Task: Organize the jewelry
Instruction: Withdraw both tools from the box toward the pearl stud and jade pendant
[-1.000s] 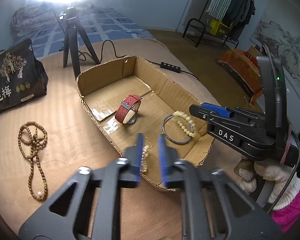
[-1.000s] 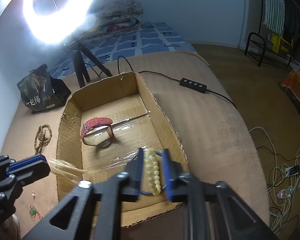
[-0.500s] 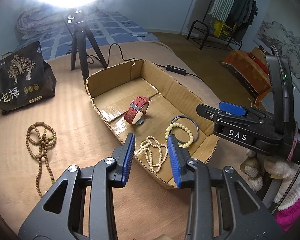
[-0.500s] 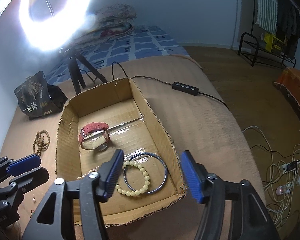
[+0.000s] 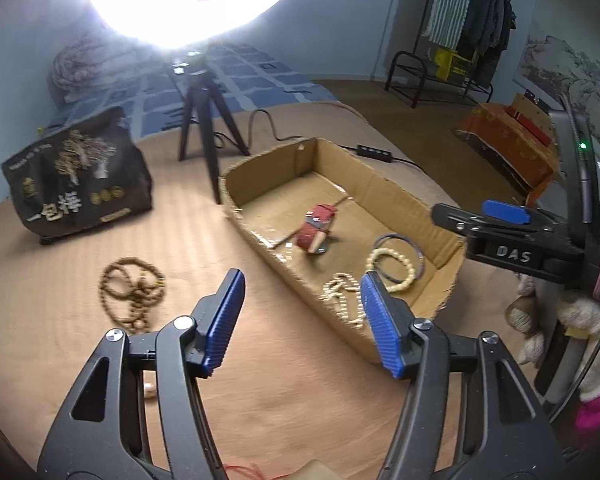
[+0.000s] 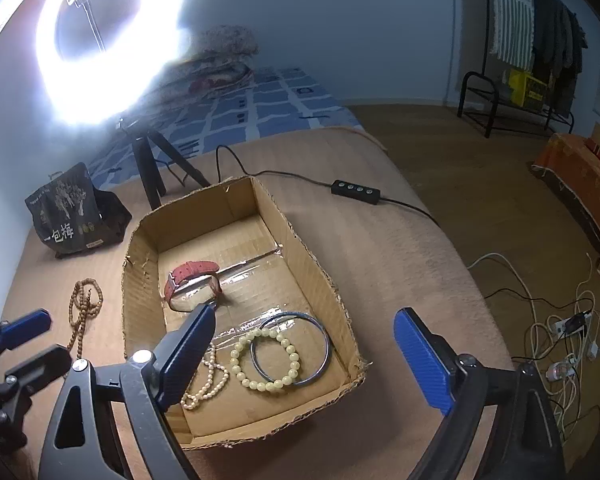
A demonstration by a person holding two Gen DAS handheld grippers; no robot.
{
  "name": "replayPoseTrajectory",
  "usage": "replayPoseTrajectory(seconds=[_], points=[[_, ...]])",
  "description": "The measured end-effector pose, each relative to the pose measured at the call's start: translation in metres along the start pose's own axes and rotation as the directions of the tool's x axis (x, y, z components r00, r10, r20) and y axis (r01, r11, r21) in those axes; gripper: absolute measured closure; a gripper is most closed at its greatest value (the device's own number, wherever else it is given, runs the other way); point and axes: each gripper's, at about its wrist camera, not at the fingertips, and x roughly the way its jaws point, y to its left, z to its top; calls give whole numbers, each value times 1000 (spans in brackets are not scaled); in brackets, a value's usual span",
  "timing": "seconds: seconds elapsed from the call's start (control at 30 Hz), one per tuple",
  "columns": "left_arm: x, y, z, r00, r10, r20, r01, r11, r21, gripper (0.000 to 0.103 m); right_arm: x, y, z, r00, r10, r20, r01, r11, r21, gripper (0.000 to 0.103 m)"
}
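Left claw (image 5: 302,318): fingers spread apart, blue ribbed pads facing each other, nothing between them; points forward and slightly down.
Right claw (image 6: 314,354): fingers spread very wide, empty.
Right claw seen from the left wrist view: at the right edge, black body with blue pad.
Right hand (image 5: 580,320): in a white knit glove, gripping the handle.

Lit chiefly by a ring light (image 6: 108,40) at upper left, blown out to pure white with haze spreading over the wall in both views. Room otherwise dim, bluish. Glare off clear tape on the cardboard box (image 6: 312,264) floor. Strong fisheye bending and dark vignette at the corners. Left wrist view softened by motion blur; right wrist view sharper. Shadows faint.
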Motion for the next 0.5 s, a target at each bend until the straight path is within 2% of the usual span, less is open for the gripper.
replayPoseTrajectory(seconds=[0.27,0.5], points=[[-23,53,-5,998,57,17,-56,995,-77,40,-17,17,-6,999,25,28,-25,1000,-6,9],[-43,104,-11,993,113,29,-107,982,-155,40,-38,56,-23,993,86,75,-79,993,-92,6]])
